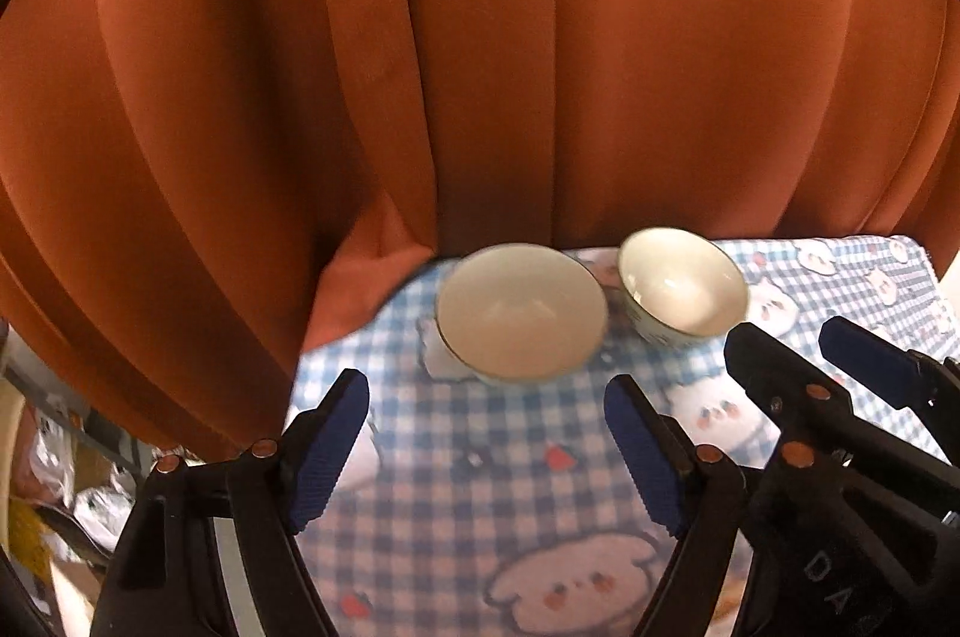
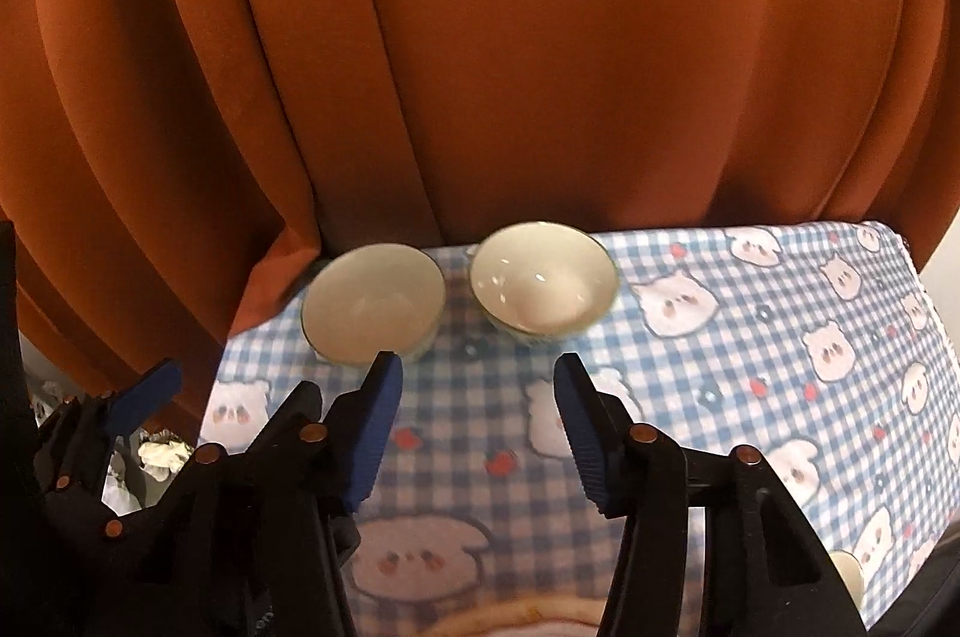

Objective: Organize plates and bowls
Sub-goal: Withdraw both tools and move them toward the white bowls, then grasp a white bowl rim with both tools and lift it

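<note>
- Left gripper (image 1: 486, 457): jaws released, blue pads spread wide, nothing between them, poised over the checked cloth (image 1: 480, 547) that covers the worktop.
- Left bowl (image 1: 521, 313): white inside, thin dark rim, upright on the cloth just ahead of the left jaws and a little toward their right pad; clear of both pads, somewhat blurred.
- Same left bowl (image 2: 373, 301) from the right wrist view: ahead and left of the right jaws, just beyond the tip of their left pad; touching or apart cannot be told.
- Right bowl (image 1: 683, 298): upright, patterned outside, beside the left bowl with a narrow strip of cloth between; ahead of the left jaws and off to their right.
- Same right bowl (image 2: 543, 277): straight ahead of the right jaws, near the far edge of the worktop.
- Right gripper (image 2: 477, 433): jaws released, narrower than the left pair, nothing gripped, only cloth (image 2: 750, 367) showing between the pads.
- Orange curtain (image 1: 480, 67): hanging in folds beyond both bowls, draped onto the far left corner of the worktop.
</note>
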### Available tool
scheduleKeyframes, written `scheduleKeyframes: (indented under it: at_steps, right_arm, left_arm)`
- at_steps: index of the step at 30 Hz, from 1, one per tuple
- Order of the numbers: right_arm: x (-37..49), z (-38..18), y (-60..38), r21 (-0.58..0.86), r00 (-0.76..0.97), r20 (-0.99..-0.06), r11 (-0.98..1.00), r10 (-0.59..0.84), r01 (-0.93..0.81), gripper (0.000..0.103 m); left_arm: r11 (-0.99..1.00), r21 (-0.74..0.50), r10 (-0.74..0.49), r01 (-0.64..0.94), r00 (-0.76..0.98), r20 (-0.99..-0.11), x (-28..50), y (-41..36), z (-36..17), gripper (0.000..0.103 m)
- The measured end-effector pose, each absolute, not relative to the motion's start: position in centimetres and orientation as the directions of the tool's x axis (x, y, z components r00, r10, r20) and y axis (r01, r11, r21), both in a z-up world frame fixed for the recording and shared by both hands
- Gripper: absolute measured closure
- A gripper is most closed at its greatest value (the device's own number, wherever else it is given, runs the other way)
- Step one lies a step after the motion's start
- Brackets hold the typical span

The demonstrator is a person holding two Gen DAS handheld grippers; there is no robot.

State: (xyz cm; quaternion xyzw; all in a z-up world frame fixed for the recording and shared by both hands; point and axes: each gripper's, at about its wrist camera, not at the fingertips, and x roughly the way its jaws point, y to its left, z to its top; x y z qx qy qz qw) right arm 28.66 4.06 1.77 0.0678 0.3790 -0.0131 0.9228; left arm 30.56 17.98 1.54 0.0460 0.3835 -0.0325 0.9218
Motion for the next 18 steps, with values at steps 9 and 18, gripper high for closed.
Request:
scheduleKeyframes:
  at_steps: [9, 18]
  right_arm:
    - [34.1, -0.2, 6.2, 0.129, 0.699, -0.714, 0.987, 0.027, 0.094, 0.057]
    - [40.0, -3.4, 7.3, 0.099, 0.647, -0.762, 0.989, 0.007, 0.106, 0.064]
  left_arm:
    - [0.992, 0.049, -0.045, 0.120, 0.672, -0.740, 35.9, 18.7, -0.7, 0.047]
    - [0.993, 0.044, -0.034, 0.106, 0.635, -0.771, 41.0, 19.0, -4.0, 0.049]
